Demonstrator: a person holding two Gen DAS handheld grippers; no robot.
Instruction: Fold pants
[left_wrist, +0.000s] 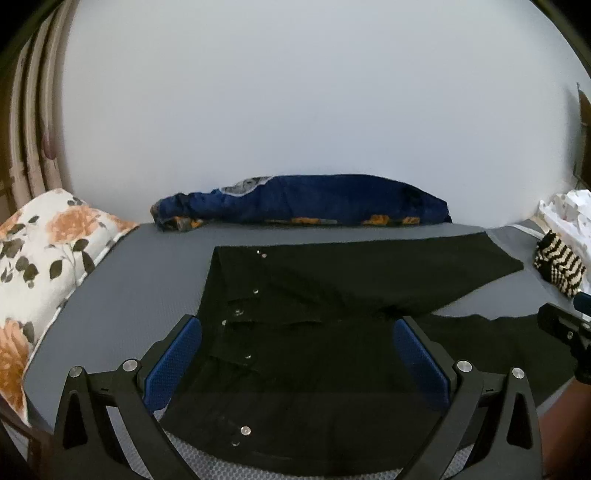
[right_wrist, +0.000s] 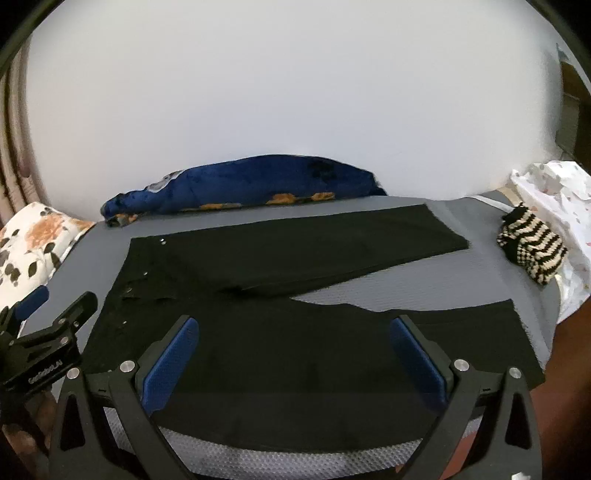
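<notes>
Black pants (left_wrist: 332, 288) lie flat on a grey bed (left_wrist: 122, 280), waistband with silver snaps to the left, legs spread apart to the right. They also show in the right wrist view (right_wrist: 295, 258). My left gripper (left_wrist: 297, 328) is open, hovering above the waist and near leg, holding nothing. My right gripper (right_wrist: 294, 328) is open above the near leg's thigh, holding nothing. The right gripper's body shows at the right edge of the left wrist view (left_wrist: 565, 328); the left gripper's body shows at the left edge of the right wrist view (right_wrist: 51, 332).
A rolled blue blanket (left_wrist: 303, 201) lies along the far wall. A floral pillow (left_wrist: 44, 251) is at the left. A striped black-and-cream knit item (right_wrist: 532, 243) and white cloth (right_wrist: 561, 195) sit at the right end. The bed's near edge lies under the grippers.
</notes>
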